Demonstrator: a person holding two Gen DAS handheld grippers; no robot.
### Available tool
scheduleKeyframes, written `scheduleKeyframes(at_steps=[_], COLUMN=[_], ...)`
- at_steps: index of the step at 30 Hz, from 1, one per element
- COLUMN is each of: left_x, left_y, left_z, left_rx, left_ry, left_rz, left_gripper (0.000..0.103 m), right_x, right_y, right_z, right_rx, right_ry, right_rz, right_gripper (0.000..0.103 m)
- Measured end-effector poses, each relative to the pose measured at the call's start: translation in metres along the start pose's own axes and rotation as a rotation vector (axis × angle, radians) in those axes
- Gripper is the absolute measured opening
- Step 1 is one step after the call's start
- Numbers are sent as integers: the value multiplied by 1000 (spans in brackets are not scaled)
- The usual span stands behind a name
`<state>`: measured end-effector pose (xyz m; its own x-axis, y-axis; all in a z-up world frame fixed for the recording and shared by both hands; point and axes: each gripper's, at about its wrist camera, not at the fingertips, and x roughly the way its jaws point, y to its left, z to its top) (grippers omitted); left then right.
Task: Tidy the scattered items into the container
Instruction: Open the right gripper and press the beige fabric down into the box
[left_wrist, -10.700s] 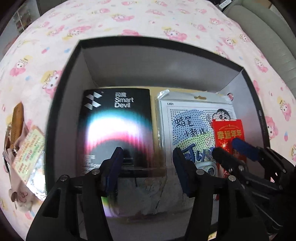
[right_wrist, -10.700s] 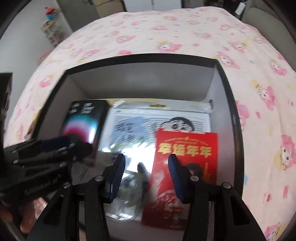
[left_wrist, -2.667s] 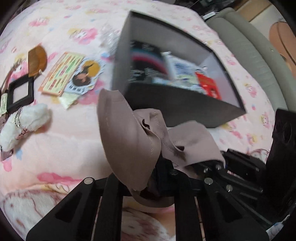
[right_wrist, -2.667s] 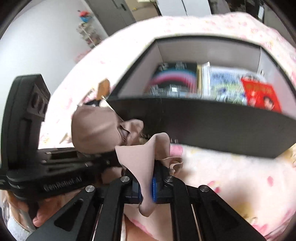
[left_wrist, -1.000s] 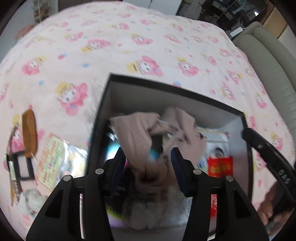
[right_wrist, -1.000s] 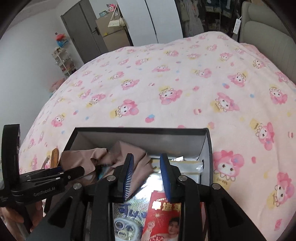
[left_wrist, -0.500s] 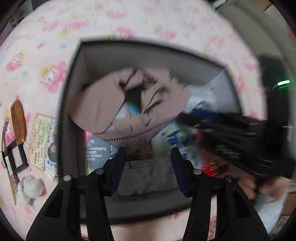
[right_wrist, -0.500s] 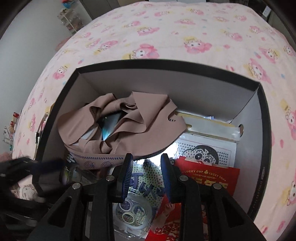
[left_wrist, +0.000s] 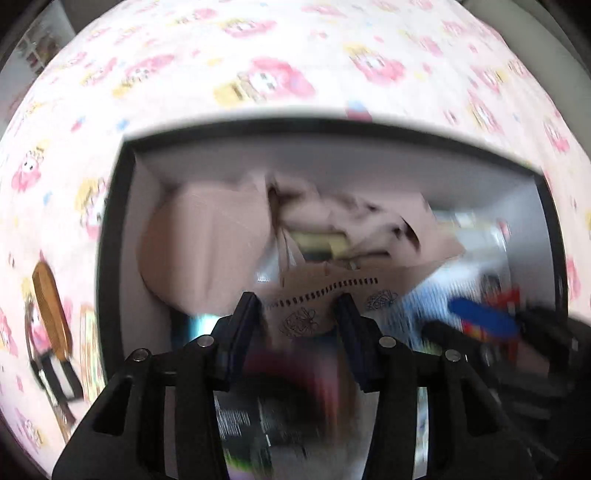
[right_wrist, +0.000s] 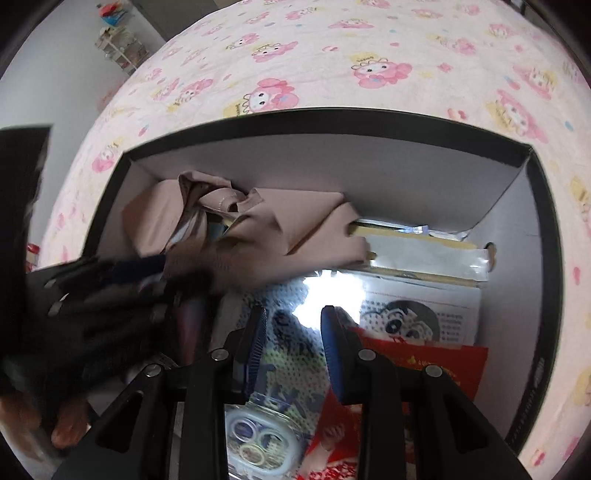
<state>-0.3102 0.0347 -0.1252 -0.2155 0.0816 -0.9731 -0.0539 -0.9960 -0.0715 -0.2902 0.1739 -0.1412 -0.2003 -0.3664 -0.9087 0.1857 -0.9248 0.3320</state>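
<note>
The cloth (right_wrist: 258, 225) lay bunched inside the box (right_wrist: 332, 122), in its left half, long axis running nine to three across the packets. The left claw (left_wrist: 299, 306) hung right over the cloth's near hem, jaws spread and empty, the hem showing between them at twelve. The right claw (right_wrist: 291, 321) sat further off, cloth at eleven, jaws apart on nothing. Left looked nearer for any tuck.
</note>
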Motion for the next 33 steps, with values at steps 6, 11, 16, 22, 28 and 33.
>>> scheduleKeyframes(at_steps=[6,11,16,22,28,33], left_x=[-28,-48,-22,-9,-4,-6], left_y=[4,-7,6,10,15,18], left_z=[-13,-49,-48,-22,-4,-3], left_rx=[-44,2,-4,-23,-57,-90], left_ry=[-75,-67,5,0,8,3], left_rz=[-76,-80,-46,-57,-75,-116], left_gripper=[51,55,50,49,55,66], right_x=[-15,-20,3,3,-2,-11], right_y=[-14,-2,7,16,-11,-25], right_z=[5,-3,0,16,21,17], right_rx=[48,-3,-67,-112,23,105], right_ry=[-82,-73,-5,-21,-18,-42], right_rz=[-41,-58,-63,-150,-47,-45], right_gripper=[27,27,33,34,36,38])
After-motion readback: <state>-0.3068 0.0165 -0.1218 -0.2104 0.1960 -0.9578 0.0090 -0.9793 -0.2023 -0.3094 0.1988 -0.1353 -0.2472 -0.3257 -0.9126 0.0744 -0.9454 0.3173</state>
